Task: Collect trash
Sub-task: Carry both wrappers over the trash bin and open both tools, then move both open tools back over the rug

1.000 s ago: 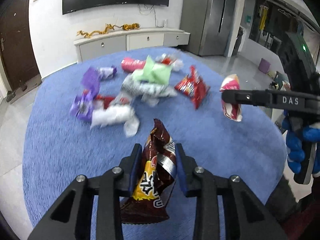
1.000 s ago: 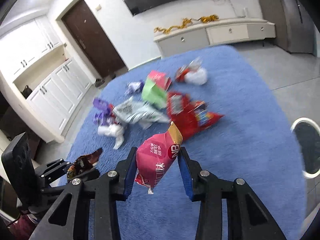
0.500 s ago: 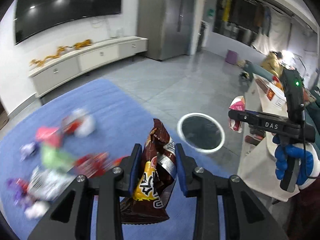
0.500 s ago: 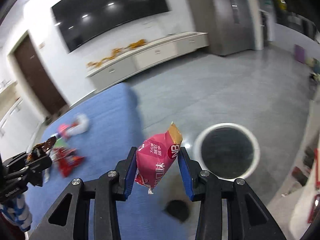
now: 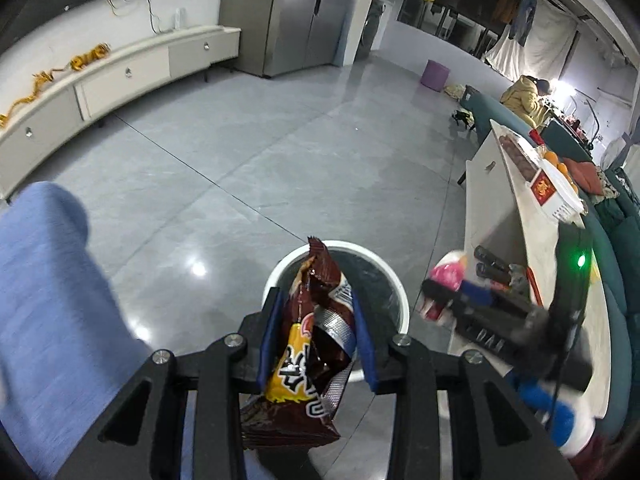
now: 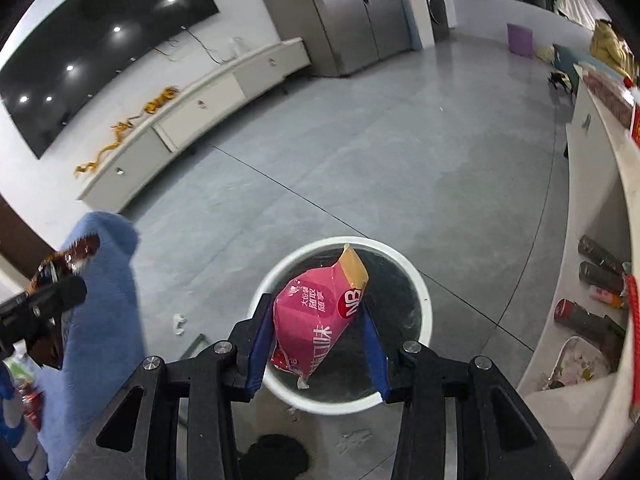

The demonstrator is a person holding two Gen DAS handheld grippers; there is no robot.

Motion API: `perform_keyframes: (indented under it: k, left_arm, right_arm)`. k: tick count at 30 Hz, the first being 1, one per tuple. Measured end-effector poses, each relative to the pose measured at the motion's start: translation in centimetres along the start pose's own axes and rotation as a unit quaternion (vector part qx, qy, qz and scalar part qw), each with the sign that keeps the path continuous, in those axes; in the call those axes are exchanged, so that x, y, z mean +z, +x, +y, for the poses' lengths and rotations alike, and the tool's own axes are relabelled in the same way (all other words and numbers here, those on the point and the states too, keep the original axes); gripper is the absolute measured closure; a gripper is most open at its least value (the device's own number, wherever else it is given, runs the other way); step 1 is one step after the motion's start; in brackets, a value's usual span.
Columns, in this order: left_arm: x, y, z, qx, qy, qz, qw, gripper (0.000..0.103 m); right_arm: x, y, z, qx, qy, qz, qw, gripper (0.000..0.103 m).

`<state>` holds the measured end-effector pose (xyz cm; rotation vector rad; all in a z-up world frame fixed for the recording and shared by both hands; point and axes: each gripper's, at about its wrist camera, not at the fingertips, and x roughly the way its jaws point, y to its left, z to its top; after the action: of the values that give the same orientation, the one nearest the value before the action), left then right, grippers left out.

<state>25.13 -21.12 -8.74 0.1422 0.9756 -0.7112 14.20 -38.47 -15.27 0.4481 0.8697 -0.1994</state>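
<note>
A brown and yellow snack bag sits between the blue pads of my left gripper, whose jaws are opening while the pads still touch it. Just beyond it is a round white-rimmed trash bin with a dark liner. My right gripper carries a pink snack bag directly over the same bin; its jaws are opening too, with the bag still caught between them. In the left wrist view the right gripper appears blurred beside the bin.
The blue rug's edge lies left of the bin on the grey tile floor. A white counter with bottles runs along the right. A dark object and a white scrap lie on the floor near the bin.
Both grippers swung right, away from the rug and its litter pile, and now hang at the bin. The same bags stay between their pads, which stand slightly wider apart.
</note>
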Motion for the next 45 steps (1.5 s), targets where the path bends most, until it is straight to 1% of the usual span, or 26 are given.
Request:
perform_keyframes:
  k: [2,4,5,6,7,8,12,15,19,22,25,27,30,34,36,39,42,45]
  left_arm:
    - [0.9,2.3,-0.4,-0.005,-0.005,0.008,0.9999,0.069]
    - [1.6,4.2,-0.6,-0.013,-0.012,0.013,0.9998,0.067]
    - [1.9,5.0,-0.6,-0.02,-0.016,0.016,0.9995,0.062]
    - [2.2,5.6,-0.5,-0.026,-0.021,0.018,0.9993,0.052]
    - [2.4,6.3,-0.3,-0.031,-0.028,0.019,0.999,0.048]
    - [2.7,6.6,-0.2,-0.032,-0.031,0.018,0.9988,0.044]
    - [2.9,7.6,-0.5,-0.035,-0.039,0.02,0.9984,0.044]
    - [2.4,6.3,-0.8,-0.026,-0.034,0.002,0.9991,0.044]
    - [1.6,3.1,-1.0,-0.017,-0.043,-0.038,0.9982,0.044]
    - [0.5,-0.6,-1.1,-0.007,-0.049,-0.08,0.9955,0.044]
    - [-1.0,-4.4,-1.8,0.002,-0.033,-0.091,0.9953,0.044]
    - [-1.9,-6.4,-2.1,0.008,-0.034,-0.097,0.9946,0.044]
    - [-3.8,-10.7,-1.9,0.019,-0.037,-0.117,0.9923,0.044]
    - [-6.4,-16.3,-0.9,0.038,-0.037,-0.145,0.988,0.044]
    - [-8.4,-19.6,0.4,0.052,-0.041,-0.162,0.9846,0.044]
    - [-11.2,-23.3,2.5,0.072,-0.045,-0.18,0.98,0.043]
    - [-15.2,-26.8,5.8,0.102,-0.06,-0.192,0.9743,0.039]
    - [-19.7,-29.7,10.2,0.134,-0.088,-0.197,0.9673,0.039]
  right_arm:
    - [0.2,1.7,-0.8,-0.005,0.004,0.011,1.0,0.062]
    - [0.3,3.4,-1.4,-0.012,0.004,0.019,1.0,0.061]
    - [0.4,3.8,-1.6,-0.016,0.004,0.022,1.0,0.061]
    - [0.5,4.5,-1.8,-0.019,0.006,0.025,0.999,0.057]
    - [0.8,5.1,-1.9,-0.022,0.008,0.027,0.999,0.051]
    - [0.6,5.5,-2.2,-0.029,0.009,0.029,0.999,0.048]
    - [0.7,6.1,-3.0,-0.037,0.017,0.032,0.999,0.047]
    - [0.7,5.3,-3.4,-0.039,0.019,0.023,0.999,0.047]
    - [0.4,2.9,-3.1,-0.041,0.022,0.003,0.999,0.047]
    - [-0.3,0.1,-2.2,-0.048,0.007,-0.019,0.999,0.047]
    - [-1.1,-3.1,-0.6,-0.051,-0.012,-0.039,0.998,0.047]
    - [-1.7,-5.4,0.8,-0.049,-0.025,-0.055,0.997,0.047]
    - [-2.6,-8.7,3.1,-0.038,-0.045,-0.076,0.995,0.047]
    - [-3.7,-13.2,6.5,-0.018,-0.07,-0.106,0.992,0.041]
    - [-4.1,-15.2,8.4,-0.005,-0.084,-0.119,0.989,0.041]
    - [-4.7,-18.0,11.8,0.014,-0.111,-0.136,0.984,0.039]
    - [-5.7,-19.8,15.3,0.035,-0.144,-0.144,0.978,0.036]
    - [-6.8,-20.5,19.0,0.059,-0.177,-0.139,0.973,0.034]
